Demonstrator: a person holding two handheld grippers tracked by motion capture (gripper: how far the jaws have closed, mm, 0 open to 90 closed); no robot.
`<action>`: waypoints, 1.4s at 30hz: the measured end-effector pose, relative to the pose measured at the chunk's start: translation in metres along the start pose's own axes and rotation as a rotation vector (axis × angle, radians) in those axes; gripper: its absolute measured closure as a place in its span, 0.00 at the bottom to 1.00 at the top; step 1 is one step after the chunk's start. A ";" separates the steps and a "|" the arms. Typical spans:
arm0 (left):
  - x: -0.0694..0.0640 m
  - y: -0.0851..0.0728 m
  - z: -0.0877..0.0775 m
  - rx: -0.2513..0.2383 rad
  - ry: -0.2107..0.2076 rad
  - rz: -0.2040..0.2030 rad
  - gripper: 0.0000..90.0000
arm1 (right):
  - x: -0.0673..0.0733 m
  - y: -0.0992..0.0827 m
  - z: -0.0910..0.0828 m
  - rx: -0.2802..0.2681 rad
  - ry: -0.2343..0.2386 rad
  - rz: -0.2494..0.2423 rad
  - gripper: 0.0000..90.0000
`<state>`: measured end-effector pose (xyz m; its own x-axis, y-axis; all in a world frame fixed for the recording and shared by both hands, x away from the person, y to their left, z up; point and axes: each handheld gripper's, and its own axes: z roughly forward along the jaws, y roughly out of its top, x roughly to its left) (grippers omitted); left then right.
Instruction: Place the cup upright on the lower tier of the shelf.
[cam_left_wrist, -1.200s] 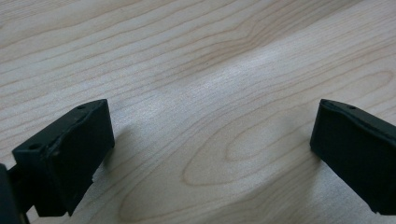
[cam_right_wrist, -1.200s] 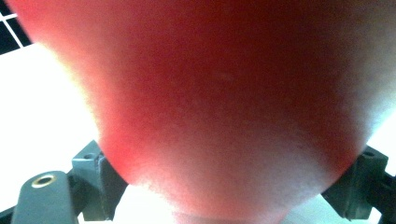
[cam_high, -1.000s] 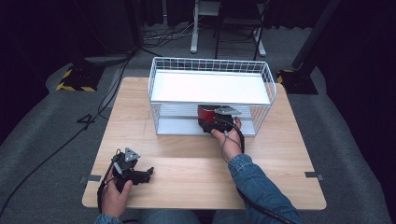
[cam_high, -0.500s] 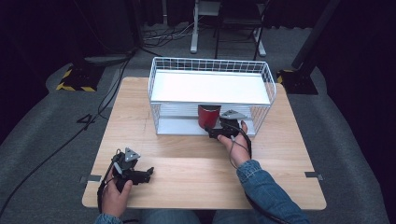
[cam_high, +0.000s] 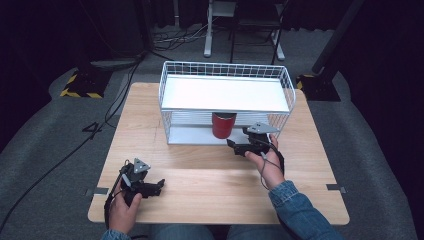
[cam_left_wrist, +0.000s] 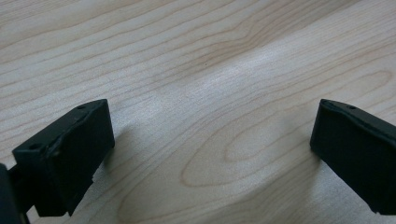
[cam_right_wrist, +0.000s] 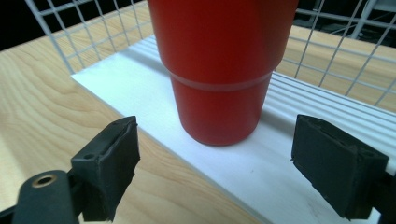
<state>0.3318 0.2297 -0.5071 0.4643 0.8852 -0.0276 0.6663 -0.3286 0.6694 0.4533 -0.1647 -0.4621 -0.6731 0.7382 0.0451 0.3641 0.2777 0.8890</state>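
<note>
Lower left of the high view: left claw (cam_high: 159, 186) resting low on the wooden surface (cam_high: 210, 180), jaws spread wide, nothing between them but bare wood grain in the left gripper view (cam_left_wrist: 210, 140). Centre of frame: white wire rack (cam_high: 226, 70) with flat upper shelf and slatted lower shelf. Red cup (cam_high: 223, 125) upright on lower shelf, near its front edge, under the upper shelf. Right of centre: right claw (cam_high: 233, 146) on the surface just in front of the rack, aimed at the cup, jaws released and wide. Right gripper view: cup (cam_right_wrist: 219, 70) between and beyond the jaws, not touching either.
</note>
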 end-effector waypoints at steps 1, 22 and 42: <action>0.000 0.000 0.000 0.001 0.000 -0.001 0.00 | 0.000 0.001 -0.004 -0.003 0.006 -0.001 0.18; -0.001 -0.005 -0.004 0.003 -0.015 0.012 0.00 | -0.012 -0.006 -0.082 0.002 0.026 -0.020 0.17; -0.001 -0.003 -0.003 0.004 -0.014 0.011 0.00 | -0.038 -0.040 -0.139 0.084 0.005 0.025 0.18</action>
<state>0.3282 0.2307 -0.5070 0.4792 0.8772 -0.0305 0.6637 -0.3394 0.6665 0.3743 -0.2892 -0.4364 -0.6663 0.7424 0.0698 0.4336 0.3096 0.8462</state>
